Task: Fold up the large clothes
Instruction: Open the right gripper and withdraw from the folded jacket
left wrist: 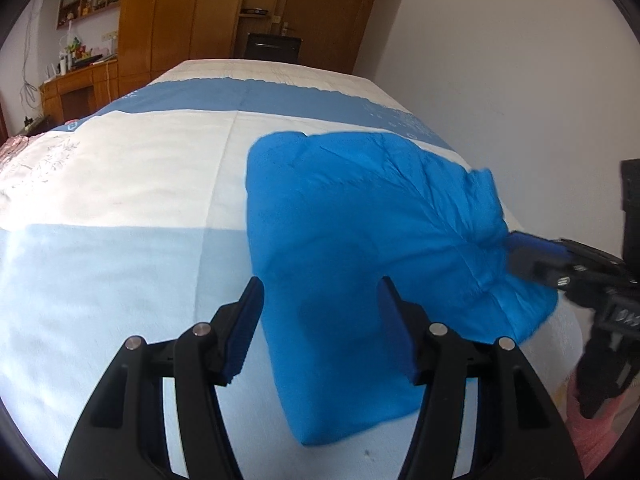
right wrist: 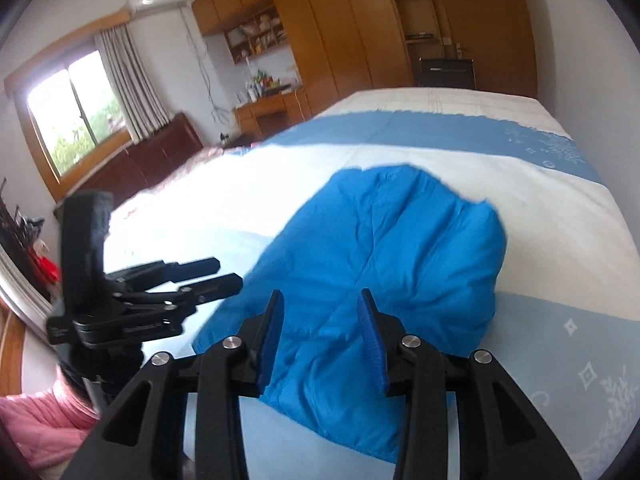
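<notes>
A bright blue padded garment (left wrist: 360, 240) lies folded into a thick bundle on the bed; it also shows in the right wrist view (right wrist: 380, 272). My left gripper (left wrist: 320, 292) is open and empty, its jaws hovering over the bundle's near left edge. My right gripper (right wrist: 320, 304) is open and empty, just above the bundle's near side. The right gripper shows in the left wrist view (left wrist: 532, 256) at the bundle's right edge. The left gripper shows in the right wrist view (right wrist: 224, 274) left of the bundle.
The bed cover (left wrist: 120, 208) has white and light blue bands. A white wall (left wrist: 520, 60) runs along the bed's right side. Wooden wardrobes (left wrist: 192, 12) and a desk (left wrist: 80, 84) stand beyond the bed. A window (right wrist: 72, 112) is at the left.
</notes>
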`<state>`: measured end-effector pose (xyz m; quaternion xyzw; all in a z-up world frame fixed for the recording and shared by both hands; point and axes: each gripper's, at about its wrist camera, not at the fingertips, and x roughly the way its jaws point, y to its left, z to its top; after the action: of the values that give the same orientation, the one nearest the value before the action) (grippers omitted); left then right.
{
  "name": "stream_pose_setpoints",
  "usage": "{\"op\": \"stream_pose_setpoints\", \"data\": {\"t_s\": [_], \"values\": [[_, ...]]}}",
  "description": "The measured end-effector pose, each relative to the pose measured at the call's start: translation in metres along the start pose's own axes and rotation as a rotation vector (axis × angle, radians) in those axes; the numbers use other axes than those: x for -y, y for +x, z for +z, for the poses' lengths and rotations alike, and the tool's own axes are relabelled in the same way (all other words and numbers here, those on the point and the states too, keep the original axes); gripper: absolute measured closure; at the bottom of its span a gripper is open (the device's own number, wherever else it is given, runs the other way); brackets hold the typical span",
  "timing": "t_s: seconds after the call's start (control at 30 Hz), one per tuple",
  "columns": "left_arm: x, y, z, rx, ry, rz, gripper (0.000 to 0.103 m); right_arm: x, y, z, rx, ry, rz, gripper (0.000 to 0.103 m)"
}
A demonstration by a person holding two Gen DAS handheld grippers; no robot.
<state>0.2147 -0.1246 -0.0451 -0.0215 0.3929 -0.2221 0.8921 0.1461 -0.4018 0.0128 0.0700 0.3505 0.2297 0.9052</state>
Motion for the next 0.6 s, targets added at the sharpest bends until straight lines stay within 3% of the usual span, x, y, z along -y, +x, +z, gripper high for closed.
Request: {"op": "stream_pose_setpoints", "data": {"t_s": [0.17,0.27,0.43,0.6], "values": [[0.011,0.005,-0.018,-0.046,0.028,-0.043,0.045,0.010,0.006,-0.029,-0.049,0.025,-0.023,0.071],[0.016,0.010,-0.026,-0.036,0.060,-0.024,0.045,0.015,0.015,-0.047,-0.081,0.062,-0.025,0.073],[0.016,0.017,-0.038,-0.019,0.070,-0.014,0.043,0.029,0.029,-0.067,-0.048,0.126,0.020,0.074],[0.009,0.019,-0.032,-0.037,0.036,-0.032,0.042,0.034,0.028,-0.063,-0.045,0.124,0.026,0.074]]}}
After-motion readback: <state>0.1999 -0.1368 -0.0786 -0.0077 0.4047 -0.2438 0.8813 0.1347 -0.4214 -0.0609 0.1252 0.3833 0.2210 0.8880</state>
